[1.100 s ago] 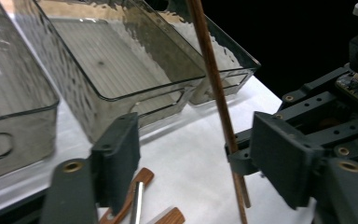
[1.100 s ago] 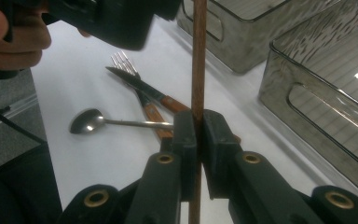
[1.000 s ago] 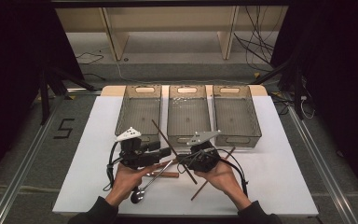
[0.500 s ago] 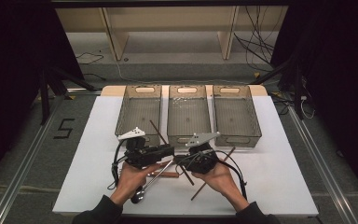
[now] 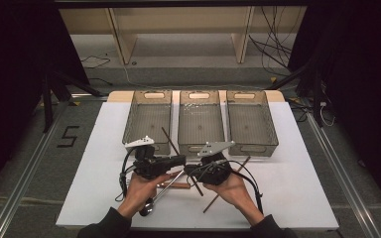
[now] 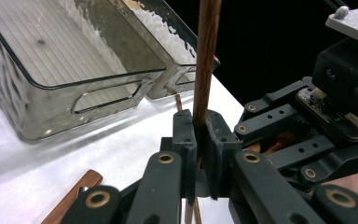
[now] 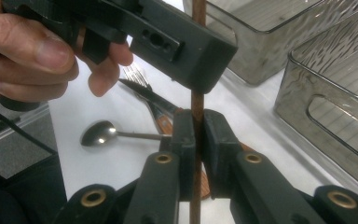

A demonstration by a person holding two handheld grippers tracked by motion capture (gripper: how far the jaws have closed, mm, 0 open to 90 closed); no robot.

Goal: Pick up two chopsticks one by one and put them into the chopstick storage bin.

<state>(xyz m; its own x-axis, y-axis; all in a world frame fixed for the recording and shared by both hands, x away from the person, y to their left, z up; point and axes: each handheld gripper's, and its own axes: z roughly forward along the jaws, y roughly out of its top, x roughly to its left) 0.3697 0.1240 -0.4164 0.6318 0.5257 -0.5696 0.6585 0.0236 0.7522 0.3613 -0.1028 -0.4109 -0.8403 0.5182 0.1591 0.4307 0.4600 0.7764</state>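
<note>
A brown chopstick [image 5: 167, 138] slants up over the white table [image 5: 104, 148], held between both grippers. My left gripper [image 5: 181, 159] comes in from the left. Its jaws have just been closing and now stand shut on the chopstick [image 6: 205, 60], pads [image 6: 185, 135] pressed on it. My right gripper [image 5: 191, 171] meets it from the right, shut on the same chopstick [image 7: 197, 100] just below. Its jaws have just eased open slightly, with the stick still pinched between the pads [image 7: 184, 135]. In the right gripper view the left gripper's black jaw crosses above.
Three clear grey bins [image 5: 146, 121] [image 5: 201, 124] [image 5: 252, 124] stand side by side behind the grippers. On the table lie a second chopstick [image 5: 225, 186], a spoon [image 5: 148, 208], a fork [image 7: 142, 84] and a wooden-handled piece [image 5: 176, 185].
My left gripper's jaws have closed onto the chopstick that the right gripper was holding. Both hands have stayed where they were.
</note>
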